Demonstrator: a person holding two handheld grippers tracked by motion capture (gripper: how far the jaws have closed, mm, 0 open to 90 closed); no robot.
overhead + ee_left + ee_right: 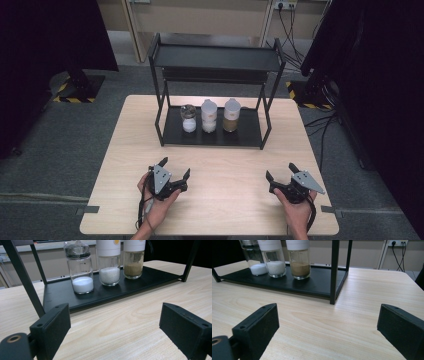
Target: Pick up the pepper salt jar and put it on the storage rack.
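Both grippers wait at the near edge — nothing picked up yet.

The left gripper (174, 169) and right gripper (280, 171) rest low over the tabletop (225, 165), fingers spread wide and empty. Three jars — white powder (188, 118), white grains (208, 116), brown powder (231, 115) — stand in a row on the black rack's (212, 138) bottom shelf, well apart from both, so all the handling appears left to do.

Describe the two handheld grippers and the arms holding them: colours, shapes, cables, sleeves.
Both are black. The left gripper and right gripper each carry a grey three-cornered plate on top and end in a claw of two flat, blocky black jaws with small screw holes. A dark cable trails from each back toward the person. The forearms are bare at the table edge; no sleeves or gloves visible.
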